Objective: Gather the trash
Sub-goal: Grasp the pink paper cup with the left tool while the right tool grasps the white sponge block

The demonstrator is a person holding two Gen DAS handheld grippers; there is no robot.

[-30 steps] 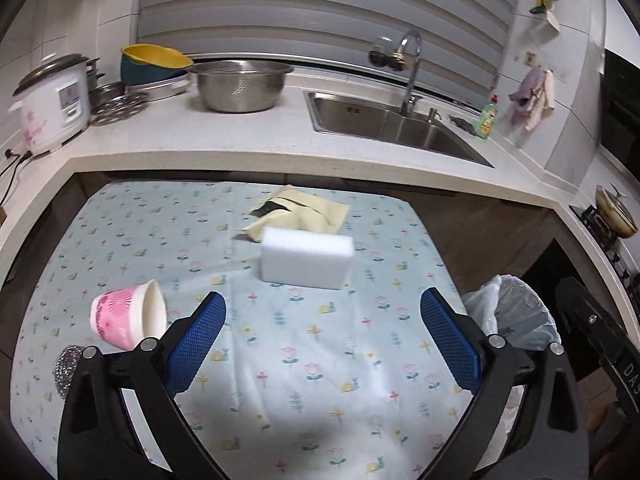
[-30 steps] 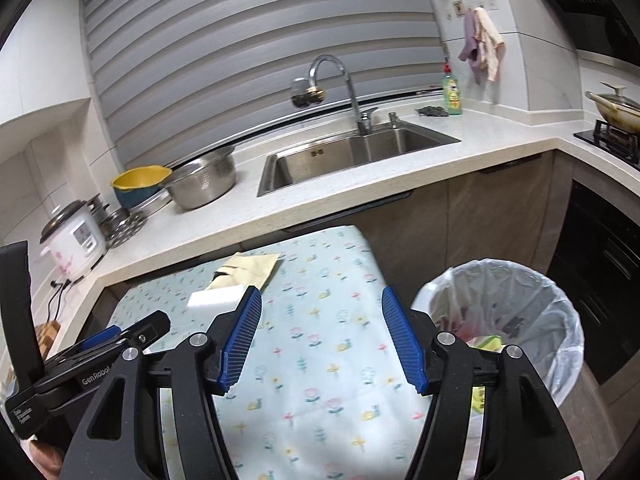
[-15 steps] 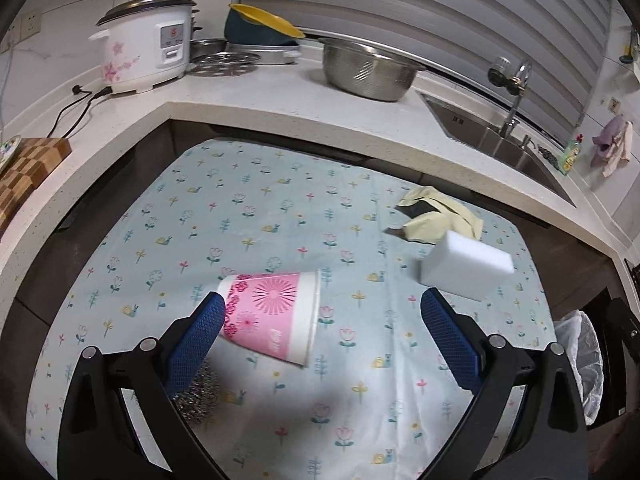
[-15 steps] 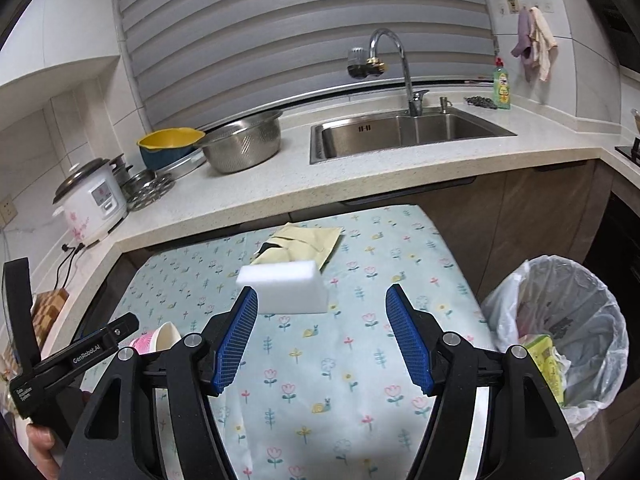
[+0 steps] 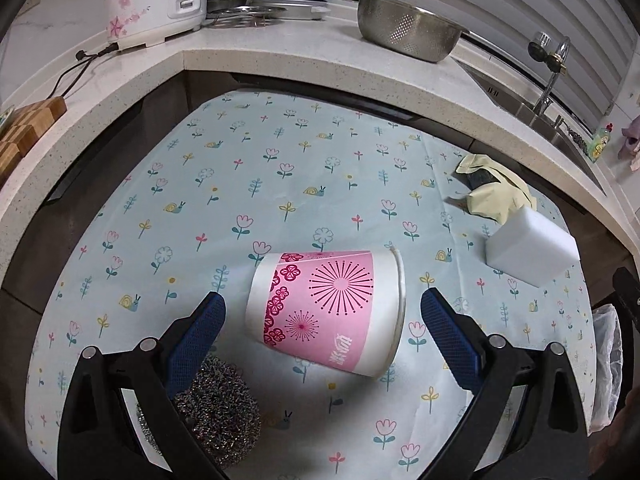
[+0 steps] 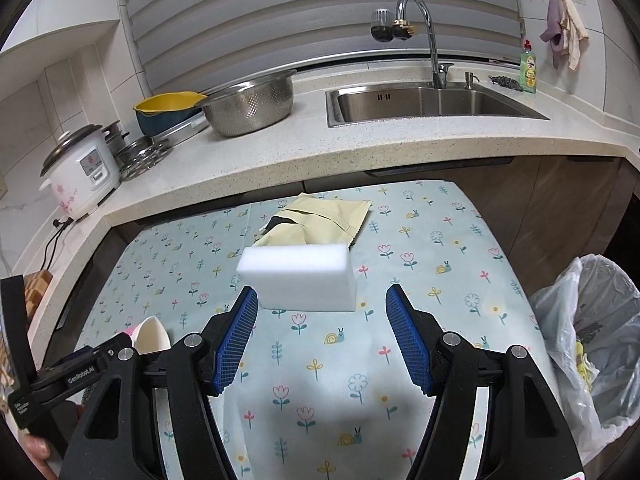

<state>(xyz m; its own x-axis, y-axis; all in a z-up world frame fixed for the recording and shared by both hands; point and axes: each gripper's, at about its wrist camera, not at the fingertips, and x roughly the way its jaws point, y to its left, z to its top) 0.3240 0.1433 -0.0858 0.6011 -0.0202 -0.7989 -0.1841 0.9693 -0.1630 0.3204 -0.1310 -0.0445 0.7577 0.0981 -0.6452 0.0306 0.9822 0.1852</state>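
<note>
A pink and white paper cup lies on its side on the flowered tablecloth. My left gripper is open, its blue pads on either side of the cup, not touching. A steel wool scrubber lies under the left finger. A white sponge block and a yellow-green packet lie farther back. My right gripper is open and empty, just short of the sponge. The cup's rim shows at the left in the right wrist view.
A bin lined with a white bag stands off the table's right side, with trash inside. The counter behind holds a rice cooker, a steel colander, a yellow bowl and a sink.
My left gripper swung left and moved down onto the cup, which now sits between its fingers. My right gripper turned left from the bin toward the sponge and came closer.
</note>
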